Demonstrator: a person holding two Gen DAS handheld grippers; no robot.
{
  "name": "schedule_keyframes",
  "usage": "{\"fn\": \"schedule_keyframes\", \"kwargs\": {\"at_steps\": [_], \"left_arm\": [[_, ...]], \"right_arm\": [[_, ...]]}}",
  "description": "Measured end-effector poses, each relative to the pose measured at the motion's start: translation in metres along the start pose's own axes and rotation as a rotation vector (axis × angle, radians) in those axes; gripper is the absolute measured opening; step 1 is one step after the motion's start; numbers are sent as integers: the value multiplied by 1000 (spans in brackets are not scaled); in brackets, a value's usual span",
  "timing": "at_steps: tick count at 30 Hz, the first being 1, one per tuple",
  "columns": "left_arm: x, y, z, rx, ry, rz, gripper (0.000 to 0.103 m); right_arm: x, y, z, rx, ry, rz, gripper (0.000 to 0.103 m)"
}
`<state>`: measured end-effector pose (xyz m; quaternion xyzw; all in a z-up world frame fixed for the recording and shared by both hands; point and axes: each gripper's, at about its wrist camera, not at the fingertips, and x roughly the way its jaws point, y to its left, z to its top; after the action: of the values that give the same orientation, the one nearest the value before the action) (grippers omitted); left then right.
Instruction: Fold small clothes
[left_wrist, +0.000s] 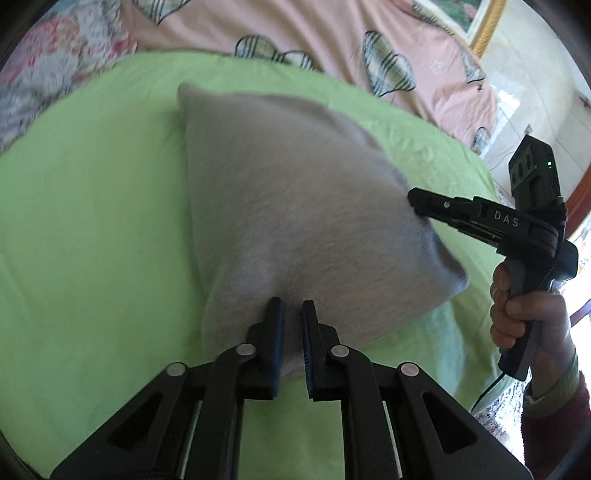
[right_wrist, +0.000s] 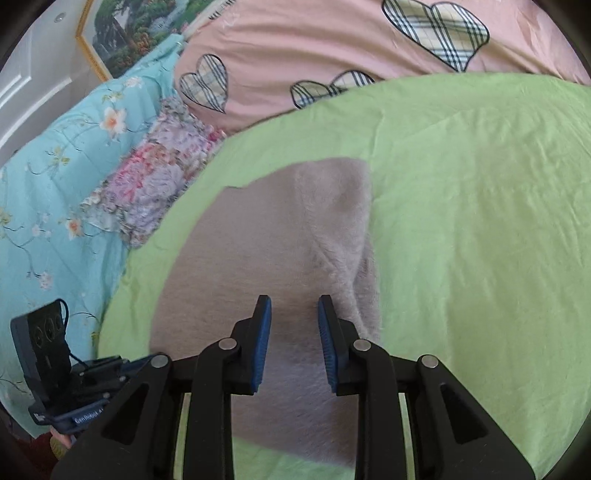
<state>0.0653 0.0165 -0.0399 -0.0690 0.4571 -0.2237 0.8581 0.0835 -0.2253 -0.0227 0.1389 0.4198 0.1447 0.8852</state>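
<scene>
One grey garment, two grippers, one green sheet, perhaps three quilts.

Left gripper has its jaws nearly together, pinching cloth; right gripper shows a wider gap between its jaws, and the person's right hand wraps its handle

Garment lying on the sheet, which overlies the heart-print cover behind it. Left gripper at the garment's near edge; right gripper at its right edge. Floral bedding lies left of the sheet, framed picture behind.
</scene>
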Motion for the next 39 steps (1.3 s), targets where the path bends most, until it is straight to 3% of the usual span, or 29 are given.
{"fn": "schedule_keyframes", "kwargs": {"at_steps": [7, 11, 17, 20, 23, 27, 28, 29, 33, 35, 37, 39], "left_arm": [[2, -4, -3, -15, -5, 12, 8], [3, -1, -3, -44, -2, -7, 8], [2, -7, -6, -26, -10, 16, 7], [3, -10, -7, -17, -12, 28, 7], [3, -10, -7, -25, -9, 23, 7], [3, -11, -5, -38, 1, 23, 7], [3, -12, -4, -35, 4, 30, 7], [3, -14, -3, -32, 6, 37, 7], [5, -19, 1, -18, 4, 41, 10], [9, -22, 2, -8, 9, 45, 9], [10, -25, 2, 10, 10, 58, 9], [8, -26, 1, 23, 14, 60, 10]], "right_arm": [[29, -17, 8, -4, 5, -83, 25], [33, -25, 7, 33, 34, -78, 35], [-9, -12, 4, 13, -69, -85, 35], [-16, -8, 10, 9, -67, -48, 35], [-4, -29, 24, 113, -36, -14, 35], [30, -53, 39, 241, 56, 139, 35], [38, -51, 42, 230, 78, 153, 33], [40, -43, 47, 177, 85, 129, 17], [14, -11, 68, 35, -32, 115, 15], [27, -15, 72, 32, 1, 69, 15], [57, -24, 65, 33, 90, 15, 15], [60, -31, 59, 62, 92, 34, 16]]}}
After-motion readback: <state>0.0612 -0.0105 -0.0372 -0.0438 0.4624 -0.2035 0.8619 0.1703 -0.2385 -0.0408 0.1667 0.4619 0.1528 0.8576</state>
